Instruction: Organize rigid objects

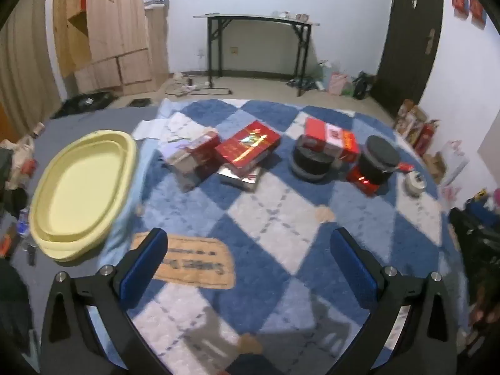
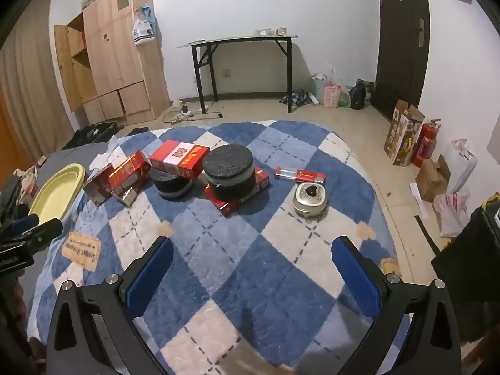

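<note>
Jaws: both the left gripper (image 1: 247,250) and the right gripper (image 2: 251,259) stand spread wide with nothing between them, hovering over bare rug (image 2: 237,250), tilted downward.
Where the things are: red boxes, two black round tins and a small metal tin (image 2: 310,200) sit clustered on the far half of the rug; the yellow tray (image 1: 81,193) lies at its left edge, empty.
Risk, stacked box: the red-and-white box (image 2: 179,156) rests partly on the smaller black tin (image 2: 173,186); lifting that tin first would probably tip the box off.
Risk, big tin: the larger black tin (image 2: 229,172) sits on a flat red box (image 2: 232,201); pulling the box would likely topple it.
Risk, leaning pile: the left red boxes (image 2: 120,176) overlap at angles, so a nudge may slide them.
Long axis: the slim red-and-clear tube (image 2: 299,175) lies flat, running left-right across the right view; which end is its cap I cannot tell.
Box heading: the red-and-white box's long side runs left to lower right.
</note>
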Tool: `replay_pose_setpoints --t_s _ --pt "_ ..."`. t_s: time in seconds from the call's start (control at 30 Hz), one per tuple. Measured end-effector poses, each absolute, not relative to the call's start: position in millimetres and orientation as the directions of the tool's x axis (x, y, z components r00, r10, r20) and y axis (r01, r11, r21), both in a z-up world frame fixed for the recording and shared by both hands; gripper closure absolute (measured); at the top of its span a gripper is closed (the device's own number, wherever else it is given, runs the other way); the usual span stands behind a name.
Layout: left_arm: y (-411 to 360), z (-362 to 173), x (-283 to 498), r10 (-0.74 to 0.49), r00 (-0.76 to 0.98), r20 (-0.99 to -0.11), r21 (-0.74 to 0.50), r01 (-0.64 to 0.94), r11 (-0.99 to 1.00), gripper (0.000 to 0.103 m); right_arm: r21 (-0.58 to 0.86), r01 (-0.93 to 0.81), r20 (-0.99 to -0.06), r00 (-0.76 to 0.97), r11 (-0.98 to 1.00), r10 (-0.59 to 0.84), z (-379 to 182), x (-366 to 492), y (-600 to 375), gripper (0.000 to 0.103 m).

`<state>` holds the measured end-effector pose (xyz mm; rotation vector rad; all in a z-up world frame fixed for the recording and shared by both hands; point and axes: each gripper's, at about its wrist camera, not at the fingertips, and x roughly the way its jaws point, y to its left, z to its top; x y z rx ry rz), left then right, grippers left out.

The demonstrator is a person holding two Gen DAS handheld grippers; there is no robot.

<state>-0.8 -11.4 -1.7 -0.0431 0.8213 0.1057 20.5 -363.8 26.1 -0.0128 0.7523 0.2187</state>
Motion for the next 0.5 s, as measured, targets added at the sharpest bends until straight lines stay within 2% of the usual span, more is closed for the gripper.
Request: replay_pose_setpoints --t_s 0.17,0.23,0.5 --pt "-4.8 -2.9 1.7 0.054 0.677 -0.734 -0.042 -0.125 0.991 0.000 0.079 -0.183 -0.689 0.701 0.980 0.186 27.9 19.0 -361.7 0.000" --pt "4.6 -2.7 4.5 0.037 0.676 -0.736 -0.064 -0.124 0.990 0.000 0.100 -0.219 -0.682 0.695 0.971 0.227 25.2 22.9 -362.3 0.000" --pt "8.0 -3.1 4.3 0.059 0.677 -0.734 -0.060 -0.151 0.987 0.000 0.080 -0.220 -0.679 0.702 0.972 0.214 25.1 20.1 -363.2 0.000"
